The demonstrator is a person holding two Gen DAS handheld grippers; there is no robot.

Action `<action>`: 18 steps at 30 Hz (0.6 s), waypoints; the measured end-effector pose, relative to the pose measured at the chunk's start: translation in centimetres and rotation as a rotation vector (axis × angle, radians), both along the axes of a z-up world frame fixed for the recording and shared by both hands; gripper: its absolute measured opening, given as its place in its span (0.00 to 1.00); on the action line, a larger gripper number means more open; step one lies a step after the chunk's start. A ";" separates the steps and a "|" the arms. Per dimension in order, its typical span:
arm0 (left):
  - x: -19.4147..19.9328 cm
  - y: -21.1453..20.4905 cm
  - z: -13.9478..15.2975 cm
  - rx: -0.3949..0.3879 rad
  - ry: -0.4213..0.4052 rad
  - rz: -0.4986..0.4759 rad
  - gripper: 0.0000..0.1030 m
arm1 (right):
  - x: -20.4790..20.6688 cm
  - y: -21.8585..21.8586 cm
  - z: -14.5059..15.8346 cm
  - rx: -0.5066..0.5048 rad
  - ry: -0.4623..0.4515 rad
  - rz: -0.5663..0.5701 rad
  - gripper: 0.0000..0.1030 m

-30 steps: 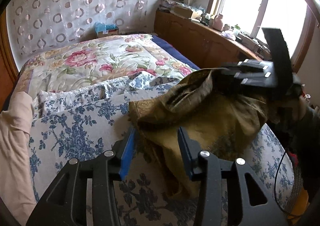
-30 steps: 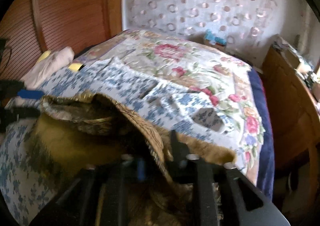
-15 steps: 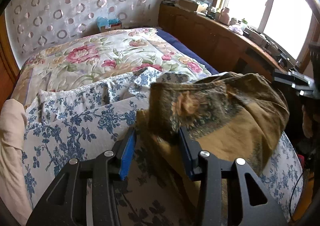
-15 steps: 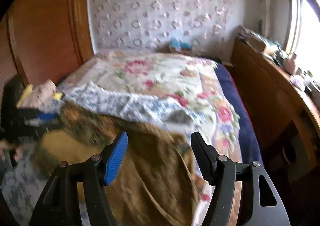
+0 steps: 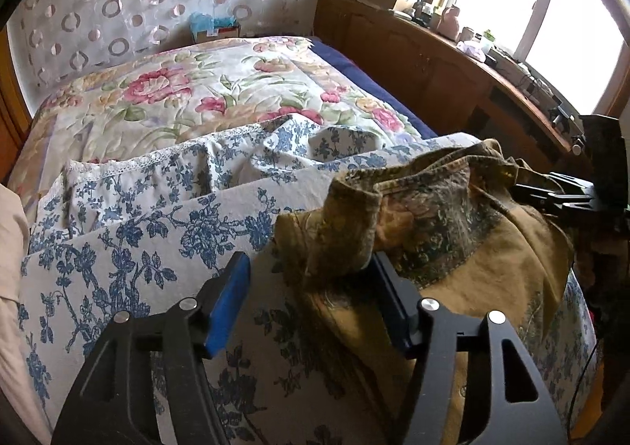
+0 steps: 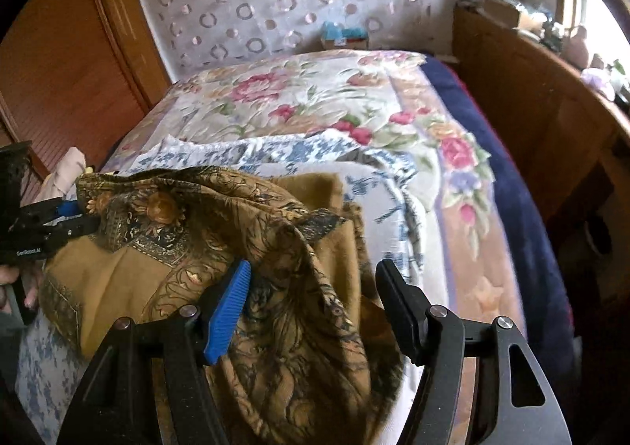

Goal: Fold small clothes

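Ochre-brown patterned cloth [image 5: 445, 248], a small garment with a dark paisley border, lies bunched on a blue-and-white floral sheet [image 5: 130, 248] in the lower right of the left wrist view. Farther left in that frame a beige fabric edge [image 5: 10, 240] shows at the border. The left gripper [image 5: 311, 295] stands at the bottom centre with its jaws spread wide, having just been opening; a rolled fold of the garment sits between them, against the right finger and clear of the blue-padded left finger [image 5: 230, 303]. At the right edge the right gripper [image 5: 567, 197] appears dark beside the cloth.

In the right wrist view, the left gripper [image 6: 75, 214] reaches in from the left edge with its tips at the garment's border. The garment [image 6: 220, 232] fills the lower centre, heaped over the sheet [image 6: 378, 216]. The right gripper [image 6: 311, 299] sits at the bottom with jaws wide apart, having just been opening, the cloth draped loose between them and unpinched. Behind, a rose-patterned quilt [image 6: 323, 98] covers the bed, and a wooden cabinet [image 6: 531, 98] runs along the right.
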State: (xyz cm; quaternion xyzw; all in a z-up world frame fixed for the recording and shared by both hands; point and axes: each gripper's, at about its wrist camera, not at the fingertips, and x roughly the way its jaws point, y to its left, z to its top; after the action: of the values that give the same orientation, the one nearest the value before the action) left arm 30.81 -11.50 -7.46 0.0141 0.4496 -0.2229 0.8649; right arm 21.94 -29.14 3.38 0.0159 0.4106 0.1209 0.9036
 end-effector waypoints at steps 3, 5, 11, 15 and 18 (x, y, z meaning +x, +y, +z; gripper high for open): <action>0.2 -0.1 0.0 0.002 -0.003 -0.001 0.63 | 1.5 -0.9 -0.3 0.017 0.014 0.012 0.66; 0.3 -0.2 -0.1 0.002 -0.004 -0.007 0.63 | 2.1 -1.0 -0.5 0.014 0.004 0.021 0.63; 1.0 -0.4 -0.1 -0.023 0.002 -0.012 0.63 | 2.6 -0.4 -1.4 0.015 -0.004 0.048 0.50; 1.3 -0.6 -0.1 -0.028 -0.003 -0.024 0.61 | 2.5 -0.1 -1.5 0.016 -0.004 0.062 0.40; 1.5 -0.6 -0.2 -0.062 0.008 -0.043 0.42 | 2.4 0.1 -1.5 0.019 -0.010 0.078 0.28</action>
State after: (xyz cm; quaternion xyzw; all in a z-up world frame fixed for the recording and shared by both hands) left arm 32.29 -12.13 -7.62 -0.0041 0.4456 -0.2557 0.8579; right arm 24.36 -29.04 1.89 0.0079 0.4050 0.1602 0.9001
